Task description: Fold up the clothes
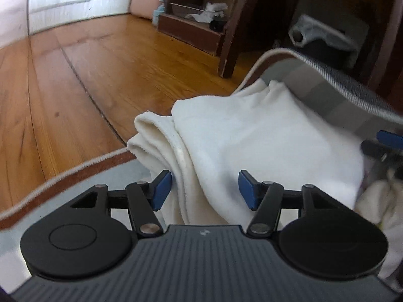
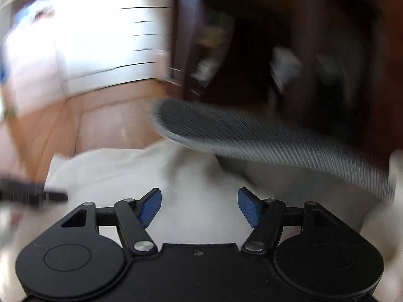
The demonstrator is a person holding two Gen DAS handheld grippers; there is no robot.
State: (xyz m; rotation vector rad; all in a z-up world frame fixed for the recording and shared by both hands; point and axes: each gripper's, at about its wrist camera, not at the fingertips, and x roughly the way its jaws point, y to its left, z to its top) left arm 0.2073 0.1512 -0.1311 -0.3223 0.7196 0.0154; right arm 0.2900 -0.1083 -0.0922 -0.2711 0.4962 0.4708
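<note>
The white garment is seen lying partly folded on a grey mat spread over the wooden floor; in the left wrist view it fills the centre and extends toward 2 o'clock. The cloth is judged to be soft, light and limp, so it is expected to sag and slip out of shape when lifted. The layered folded edge at about 9 o'clock of the garment is judged the best place to be gripped, with all layers pinched together.

The left hand-held gripper is held moderately open above the near edge of the garment; nothing is clamped between its blue pads.

The right hand-held gripper is likewise held apart over the white cloth, and nothing is gripped. This view is heavily blurred, so contact with the cloth cannot be determined.
</note>
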